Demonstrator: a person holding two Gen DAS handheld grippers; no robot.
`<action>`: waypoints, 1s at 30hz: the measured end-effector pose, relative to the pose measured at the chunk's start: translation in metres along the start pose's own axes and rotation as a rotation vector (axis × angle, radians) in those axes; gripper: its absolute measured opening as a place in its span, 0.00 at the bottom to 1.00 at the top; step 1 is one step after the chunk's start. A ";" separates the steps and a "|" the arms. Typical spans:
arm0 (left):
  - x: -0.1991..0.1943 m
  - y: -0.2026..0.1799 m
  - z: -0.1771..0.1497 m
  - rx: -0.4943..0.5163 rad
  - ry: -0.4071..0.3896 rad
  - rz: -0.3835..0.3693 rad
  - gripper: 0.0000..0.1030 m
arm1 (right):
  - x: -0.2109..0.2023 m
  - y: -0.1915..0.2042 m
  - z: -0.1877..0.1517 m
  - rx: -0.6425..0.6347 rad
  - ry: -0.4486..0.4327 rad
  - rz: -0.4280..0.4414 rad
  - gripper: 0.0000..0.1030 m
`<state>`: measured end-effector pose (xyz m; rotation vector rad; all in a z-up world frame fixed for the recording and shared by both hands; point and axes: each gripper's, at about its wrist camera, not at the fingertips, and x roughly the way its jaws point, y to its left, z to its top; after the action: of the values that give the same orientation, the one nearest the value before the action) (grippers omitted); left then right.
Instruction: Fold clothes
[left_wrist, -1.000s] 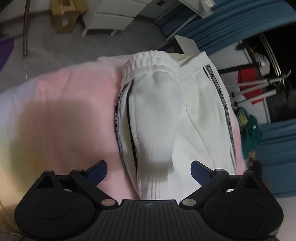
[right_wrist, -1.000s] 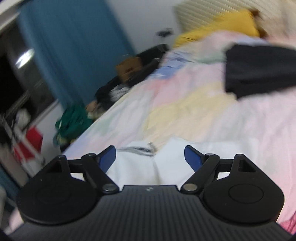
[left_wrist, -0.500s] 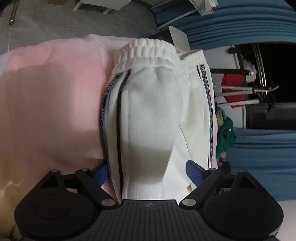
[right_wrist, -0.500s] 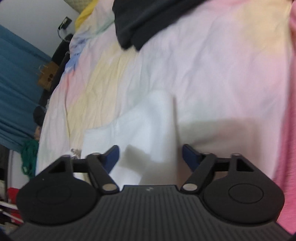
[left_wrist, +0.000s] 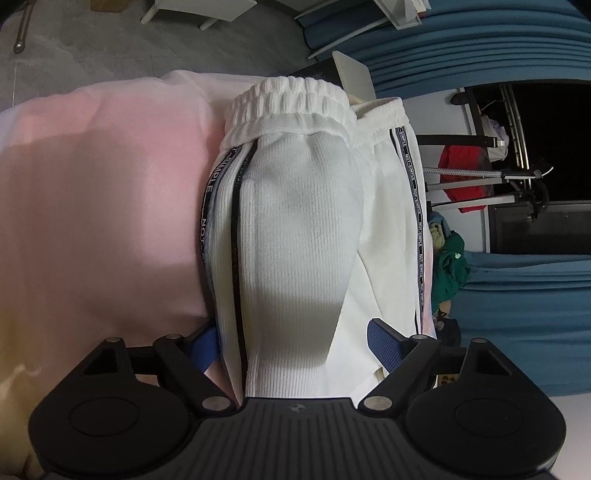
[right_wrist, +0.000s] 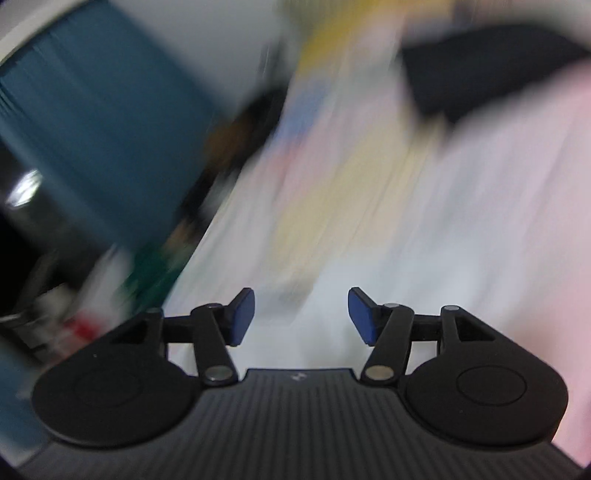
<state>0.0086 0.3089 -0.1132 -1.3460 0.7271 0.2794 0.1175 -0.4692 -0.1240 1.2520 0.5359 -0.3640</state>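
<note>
A pastel bedspread (left_wrist: 110, 221), pink running to yellow, covers the bed and carries a pair of white ribbed track pants (left_wrist: 303, 229) lying at its edge. Their elastic waistband (left_wrist: 291, 99) is at the far end from the left wrist camera, and one layer lies doubled over another, so they are at least partly folded. Whether more folds are wanted cannot be judged from here. The knit looks soft, light and limp: it should drape and sag from any single hold, and the layers may slide on each other. The firmer places to take it are the gathered waistband and the taped side seams (left_wrist: 236, 236) with black lettered stripes.

The left gripper (left_wrist: 297, 349) is low over the near end of the pants, jaws wide, straddling the cloth without pinching it. The right gripper (right_wrist: 301, 321) shows in a heavily blurred view above the bedspread, jaws also apart and holding nothing. A dark garment (right_wrist: 491, 70) lies farther up the bed.
</note>
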 end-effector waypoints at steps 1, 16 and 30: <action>0.000 0.000 -0.001 0.000 -0.001 0.002 0.82 | 0.005 0.002 -0.005 0.005 0.046 0.042 0.58; 0.004 -0.007 -0.002 0.012 -0.026 0.036 0.83 | 0.068 0.020 0.049 0.021 -0.088 -0.013 0.53; 0.006 -0.010 -0.002 0.035 -0.045 0.065 0.83 | 0.097 0.180 0.110 -0.498 -0.258 0.205 0.07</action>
<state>0.0188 0.3036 -0.1091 -1.2805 0.7356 0.3463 0.3145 -0.5209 -0.0120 0.7542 0.2501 -0.1967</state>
